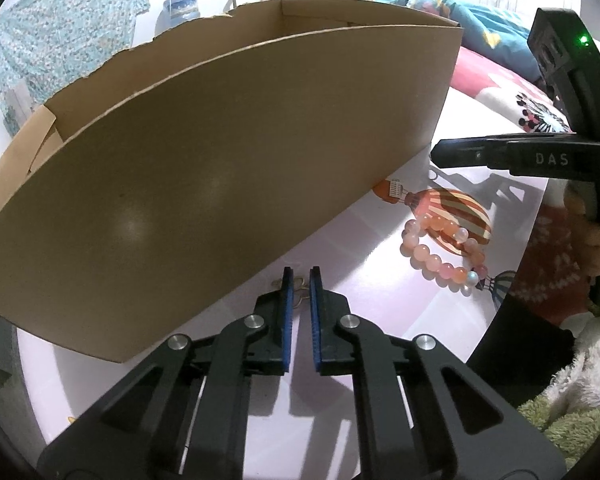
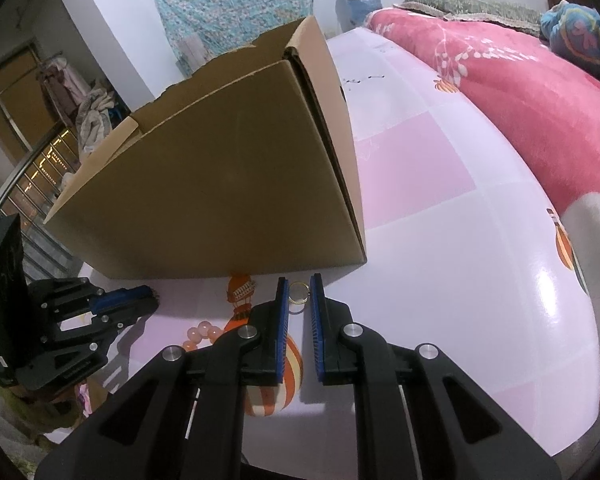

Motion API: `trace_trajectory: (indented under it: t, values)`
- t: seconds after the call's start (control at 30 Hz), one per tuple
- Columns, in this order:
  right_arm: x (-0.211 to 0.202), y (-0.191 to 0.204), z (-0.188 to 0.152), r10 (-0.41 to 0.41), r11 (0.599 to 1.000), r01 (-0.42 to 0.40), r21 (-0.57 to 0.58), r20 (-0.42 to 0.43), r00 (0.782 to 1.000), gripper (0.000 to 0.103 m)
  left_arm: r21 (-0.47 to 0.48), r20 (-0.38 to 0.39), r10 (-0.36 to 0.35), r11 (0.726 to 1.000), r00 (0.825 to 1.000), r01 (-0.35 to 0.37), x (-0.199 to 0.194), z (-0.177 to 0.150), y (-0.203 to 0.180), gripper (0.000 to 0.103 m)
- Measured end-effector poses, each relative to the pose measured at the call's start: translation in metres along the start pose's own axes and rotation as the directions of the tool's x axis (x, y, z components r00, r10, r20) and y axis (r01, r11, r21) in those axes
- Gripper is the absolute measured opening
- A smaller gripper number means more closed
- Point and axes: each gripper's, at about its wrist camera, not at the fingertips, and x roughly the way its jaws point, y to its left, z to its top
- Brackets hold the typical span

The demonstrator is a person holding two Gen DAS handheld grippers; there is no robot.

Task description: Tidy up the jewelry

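Cardboard box (image 1: 204, 168) standing on the table (image 2: 460, 264), front wall facing both tools. Left gripper (image 1: 299, 280) nearly shut around thin wire piece (image 1: 298, 292) at box base. Right gripper (image 2: 299, 288) equally narrow, gold ring (image 2: 299, 293) between tips, contact unclear. Bead bracelet (image 1: 444, 252) lying free between both tools, toward near edge.

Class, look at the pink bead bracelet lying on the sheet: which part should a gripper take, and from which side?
Come from above and pinch one strand of the bead bracelet on its open side, away from the cardboard box. It lies flat as a loose loop, so jaws can straddle a strand.
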Motion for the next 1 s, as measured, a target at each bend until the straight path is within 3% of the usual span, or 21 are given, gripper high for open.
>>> trace_trajectory:
  t: [0.07, 0.13, 0.2, 0.33, 0.43, 0.67, 1.0]
  values:
    - [-0.001, 0.001, 0.000, 0.001, 1.000, -0.001, -0.003, 0.003, 1.000, 0.011, -0.006, -0.004, -0.004, 1.000, 1.000, 0.004, -0.002, 0.001, 0.002, 0.007]
    - [-0.002, 0.001, 0.000, 0.001, 1.000, -0.001, -0.005, 0.004, 1.000, 0.011, -0.001, 0.007, -0.018, 1.000, 1.000, 0.018, -0.006, 0.000, 0.002, 0.014]
    - [-0.002, 0.001, 0.000, 0.002, 1.000, -0.002, -0.003, 0.003, 1.000, 0.011, 0.009, 0.008, -0.008, 1.000, 1.000, 0.008, -0.008, 0.000, 0.002, 0.033]
    - [-0.001, 0.001, 0.001, 0.005, 1.000, -0.005, -0.003, 0.002, 1.000, 0.011, 0.023, -0.016, 0.006, 1.000, 1.000, -0.006, -0.003, -0.003, 0.004, 0.033]
    - [0.000, 0.001, 0.001, 0.006, 1.000, -0.006, -0.005, -0.001, 1.000, 0.011, -0.034, -0.009, -0.053, 0.998, 0.999, 0.053, 0.000, -0.001, 0.012, 0.033]
    - [0.000, -0.001, 0.002, 0.004, 1.000, -0.004, 0.000, -0.003, 1.000, 0.011, -0.056, 0.022, -0.134, 0.989, 0.991, 0.135, 0.005, 0.004, 0.011, 0.033]
    - [0.002, -0.002, 0.001, 0.007, 1.000, -0.007, 0.006, -0.004, 1.000, 0.011, -0.037, 0.002, -0.137, 0.990, 0.991, 0.137, -0.005, -0.006, -0.003, 0.032]
